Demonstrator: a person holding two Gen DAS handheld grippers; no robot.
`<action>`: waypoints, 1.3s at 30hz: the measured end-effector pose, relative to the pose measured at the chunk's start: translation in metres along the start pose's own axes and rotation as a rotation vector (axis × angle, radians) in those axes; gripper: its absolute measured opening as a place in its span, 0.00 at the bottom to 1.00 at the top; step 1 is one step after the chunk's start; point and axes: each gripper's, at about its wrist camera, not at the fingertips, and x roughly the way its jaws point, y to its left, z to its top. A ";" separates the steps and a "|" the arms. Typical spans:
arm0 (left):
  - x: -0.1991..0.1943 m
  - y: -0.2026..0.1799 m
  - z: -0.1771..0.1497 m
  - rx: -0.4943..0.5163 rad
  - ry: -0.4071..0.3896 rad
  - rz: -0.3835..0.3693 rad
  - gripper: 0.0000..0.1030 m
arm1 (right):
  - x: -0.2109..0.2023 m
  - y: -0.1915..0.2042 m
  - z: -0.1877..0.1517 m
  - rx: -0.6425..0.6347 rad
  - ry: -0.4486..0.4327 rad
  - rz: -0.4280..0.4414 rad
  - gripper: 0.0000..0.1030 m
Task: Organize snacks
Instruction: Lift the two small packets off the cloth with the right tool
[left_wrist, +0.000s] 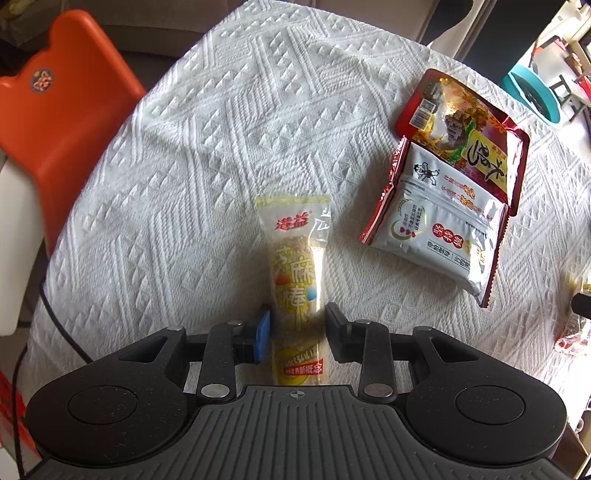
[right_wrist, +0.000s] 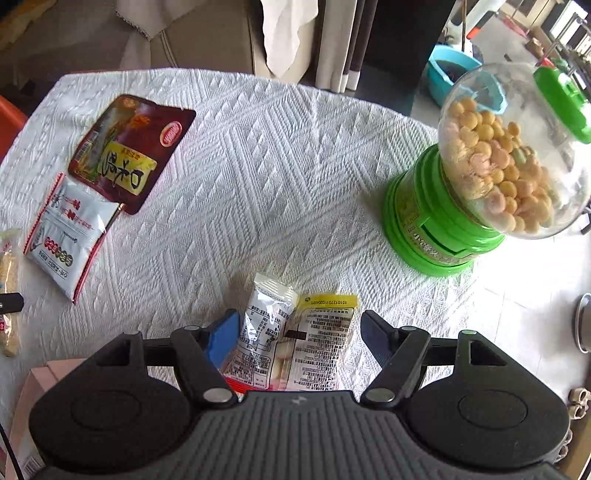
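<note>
Now my left gripper (left_wrist: 297, 325) clamps sesame stick packet (left_wrist: 295, 280) at frame centre; my right gripper (right_wrist: 299, 332) jaws apart, straddling two small packets (right_wrist: 291, 339) at lower centre, pads clear.

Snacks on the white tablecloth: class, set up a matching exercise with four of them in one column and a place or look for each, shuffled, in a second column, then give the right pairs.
Column one:
1. sesame stick packet
2. dark red pouch
3. candy dispenser
4. white rice cracker packet

Column two:
A. green base, clear globe full of round sweets
B. between the fingers of the left tool
C. lies with its top edge under the dark red pouch
D. yellow label, lies flat at the far left of the right wrist view

Pairs: 1-B, 2-D, 3-A, 4-C
</note>
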 end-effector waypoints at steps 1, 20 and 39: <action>0.000 0.000 0.000 0.000 0.001 -0.001 0.36 | -0.004 -0.003 -0.002 0.013 -0.012 0.029 0.71; -0.002 0.003 -0.005 0.008 -0.024 -0.015 0.36 | 0.012 0.003 -0.007 0.029 0.049 0.139 0.74; -0.072 0.075 -0.078 0.056 -0.133 -0.165 0.32 | -0.094 0.161 -0.003 -0.118 -0.015 0.507 0.51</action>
